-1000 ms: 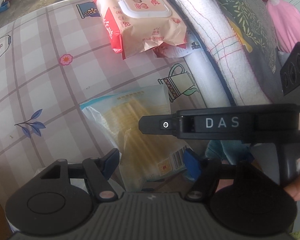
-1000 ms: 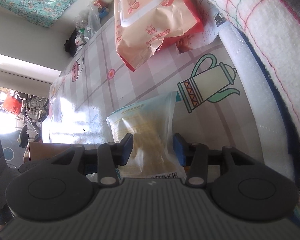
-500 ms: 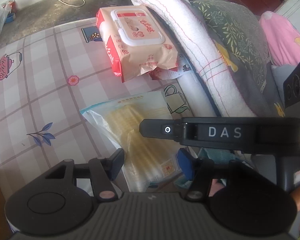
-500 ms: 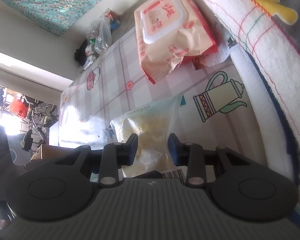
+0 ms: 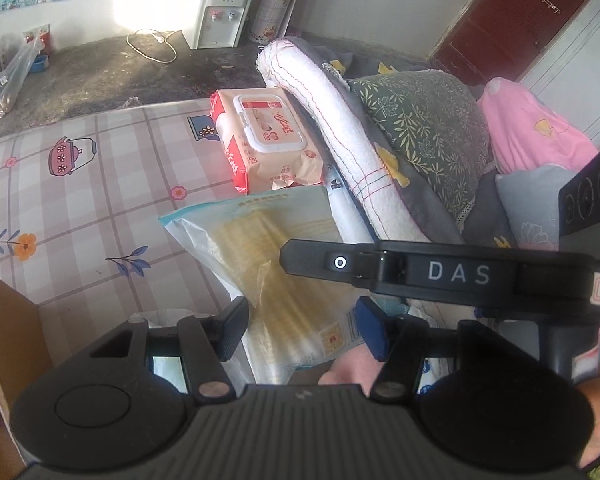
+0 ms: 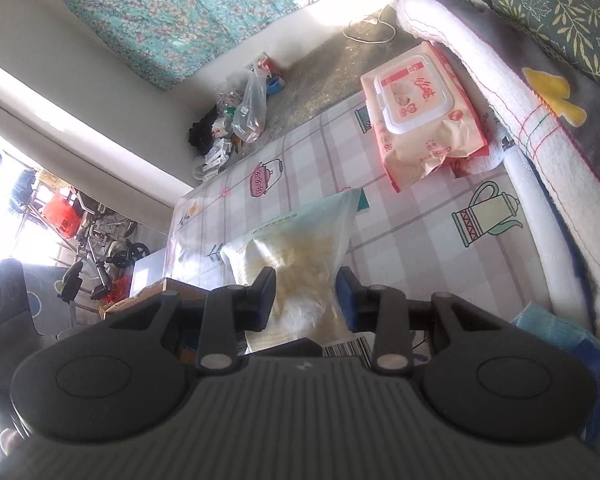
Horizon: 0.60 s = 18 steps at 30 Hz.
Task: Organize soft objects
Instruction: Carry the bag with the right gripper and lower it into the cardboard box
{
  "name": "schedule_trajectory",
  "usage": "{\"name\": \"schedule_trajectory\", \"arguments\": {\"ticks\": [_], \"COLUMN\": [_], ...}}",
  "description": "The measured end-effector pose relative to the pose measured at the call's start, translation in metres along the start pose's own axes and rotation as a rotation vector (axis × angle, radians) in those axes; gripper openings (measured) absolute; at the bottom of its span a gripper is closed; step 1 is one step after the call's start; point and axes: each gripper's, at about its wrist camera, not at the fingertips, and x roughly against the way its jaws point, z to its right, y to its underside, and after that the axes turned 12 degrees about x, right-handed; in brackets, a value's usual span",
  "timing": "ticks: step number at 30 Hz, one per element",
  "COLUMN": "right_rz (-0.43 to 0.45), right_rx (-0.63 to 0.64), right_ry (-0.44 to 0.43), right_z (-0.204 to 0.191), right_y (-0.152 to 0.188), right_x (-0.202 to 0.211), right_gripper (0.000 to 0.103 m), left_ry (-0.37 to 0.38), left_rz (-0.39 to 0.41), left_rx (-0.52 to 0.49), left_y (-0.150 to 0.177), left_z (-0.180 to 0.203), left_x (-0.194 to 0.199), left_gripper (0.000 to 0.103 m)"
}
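Right hand-held gripper (image 6: 306, 300) pinching yellow pouch (image 6: 300, 252); left hand-held gripper (image 5: 300, 326) spread; wipes pack (image 5: 270, 148) beyond pouch edge.

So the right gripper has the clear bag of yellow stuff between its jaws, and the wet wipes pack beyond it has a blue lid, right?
Not quite. The wet wipes pack has a white lid, not blue, as the right wrist view shows. The rest holds: the clear bag sits between the jaws of the right gripper.
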Motion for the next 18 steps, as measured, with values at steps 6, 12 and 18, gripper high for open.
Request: {"name": "schedule_trajectory", "arguments": {"ticks": [6, 12, 18], "right_rz": [0.014, -0.015, -0.080], "right_rx": [0.064, 0.128, 0.186], "right_ry": [-0.028, -0.065, -0.138], "right_z": [-0.060, -0.122, -0.192], "right_y": [0.020, 0.046, 0.074], "right_x": [0.030, 0.036, 0.009], "right_gripper": [0.033, 0.033, 0.034], "left_ry": [0.010, -0.008, -0.049], "left_rz": [0.042, 0.085, 0.126], "left_rx": [0.019, 0.064, 0.151], "left_y": [0.031, 0.062, 0.093], "left_z": [-0.018, -0.057, -0.117], "left_x": [0.052, 0.098, 0.140], "left_gripper": [0.059, 0.059, 0.059]}}
